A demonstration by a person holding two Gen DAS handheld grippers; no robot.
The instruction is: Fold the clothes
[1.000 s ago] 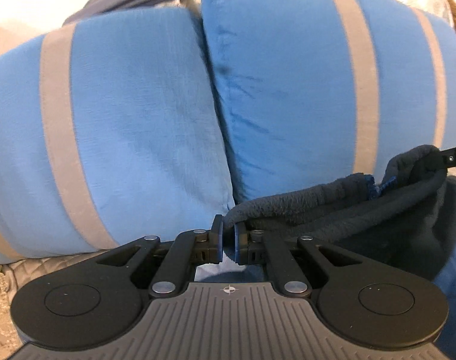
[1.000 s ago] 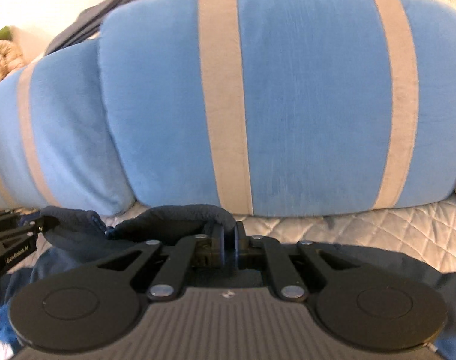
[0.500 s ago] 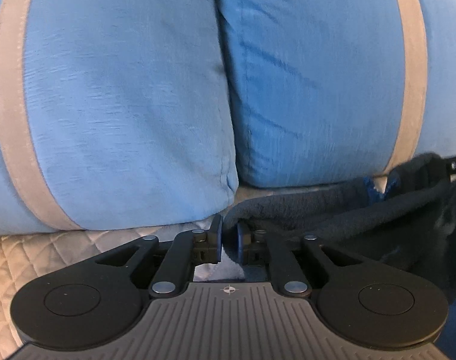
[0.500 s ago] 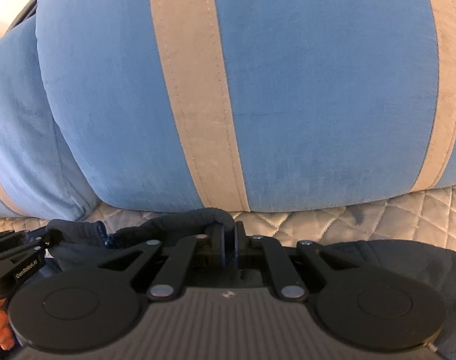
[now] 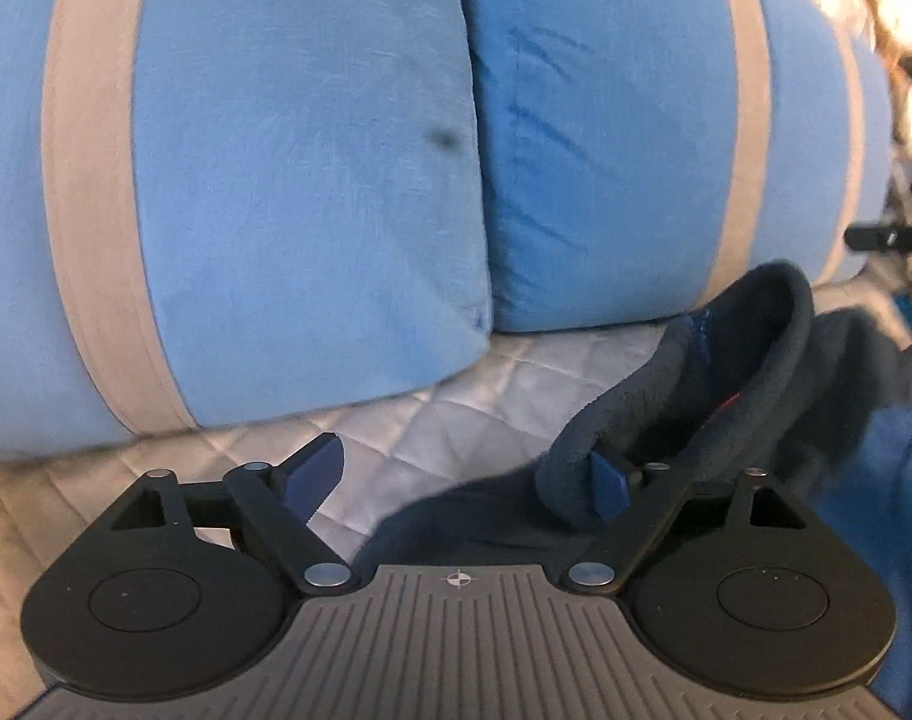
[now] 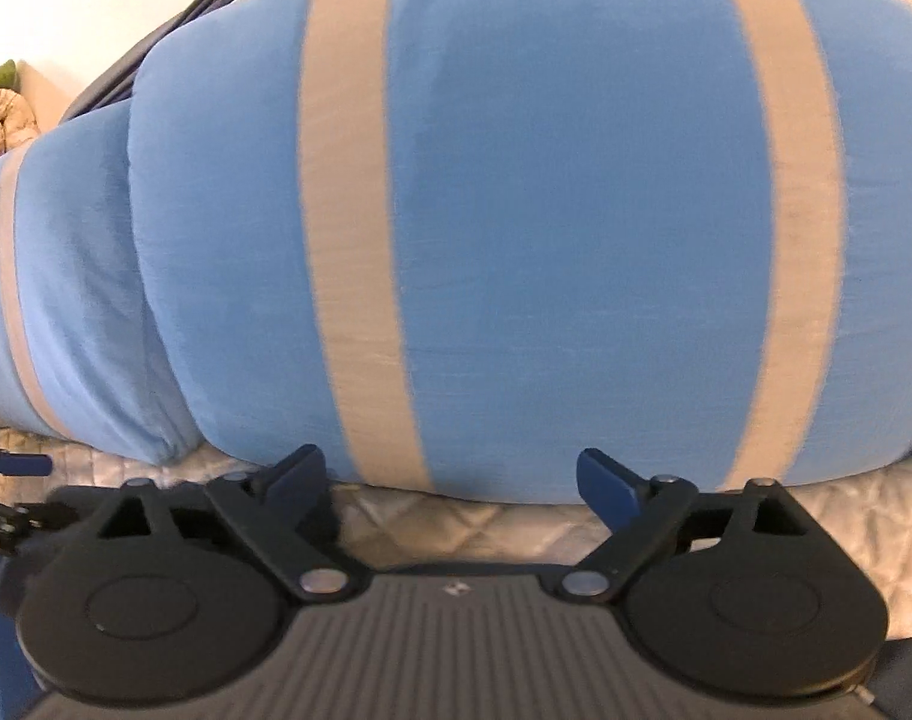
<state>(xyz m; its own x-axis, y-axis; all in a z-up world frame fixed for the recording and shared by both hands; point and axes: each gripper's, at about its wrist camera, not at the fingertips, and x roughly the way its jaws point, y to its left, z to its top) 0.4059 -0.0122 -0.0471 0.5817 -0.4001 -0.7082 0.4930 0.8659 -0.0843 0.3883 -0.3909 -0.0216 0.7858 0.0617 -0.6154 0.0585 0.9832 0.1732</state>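
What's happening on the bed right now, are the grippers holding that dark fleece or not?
Neither grips it. The left gripper has just been opening; the collar of the dark fleece garment lies draped over its right-hand finger, unpinched. The right gripper has also just been opening, with nothing between its fingers. The garment lies on the quilted bedspread in front of two blue striped pillows.

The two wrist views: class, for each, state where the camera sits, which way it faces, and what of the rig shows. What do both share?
Left wrist: sits on the left gripper, faces forward and down at two blue pillows, dark fleece garment draped on one finger.
Right wrist: sits on the right gripper, faces a striped pillow; fingers apart, nothing between.
Shared: pillows, quilted cover.
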